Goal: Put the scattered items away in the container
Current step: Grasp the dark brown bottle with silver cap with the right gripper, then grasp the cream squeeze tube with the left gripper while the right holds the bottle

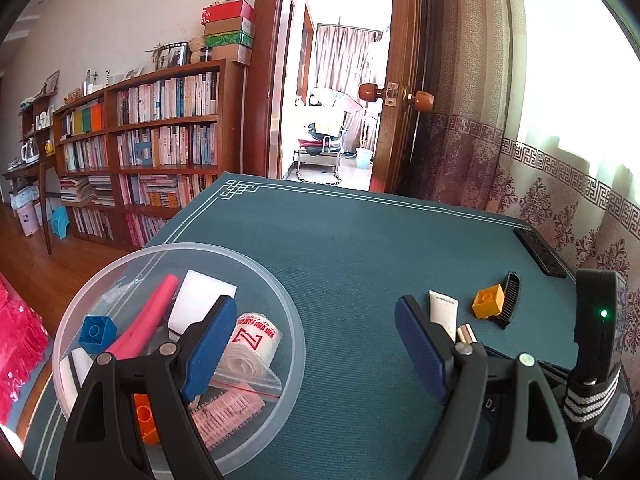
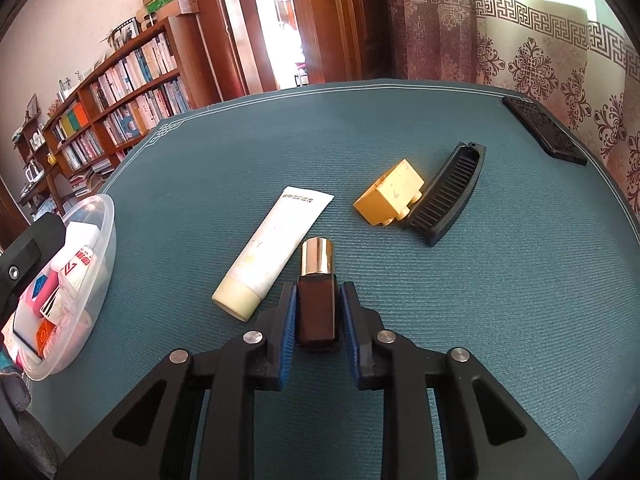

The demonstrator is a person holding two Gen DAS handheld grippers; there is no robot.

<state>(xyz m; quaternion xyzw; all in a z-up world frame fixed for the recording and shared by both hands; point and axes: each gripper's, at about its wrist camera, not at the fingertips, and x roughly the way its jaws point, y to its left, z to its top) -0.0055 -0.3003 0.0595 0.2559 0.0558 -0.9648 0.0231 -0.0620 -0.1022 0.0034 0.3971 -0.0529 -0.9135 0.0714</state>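
Right tongs (image 2: 318, 312) are closed around a small brown glass bottle with a gold cap (image 2: 316, 296), lying on the teal surface (image 2: 500, 300) beside a white squeeze tube (image 2: 272, 240). Left tongs (image 1: 316, 344) are held wide apart, empty, beside the clear round plastic container (image 1: 288, 360). Grasp step is judged in hand; next, the bottle is to be lifted and carried left to the container. Yellow toy block (image 2: 390, 194) and black comb (image 2: 446, 196) remain scattered.
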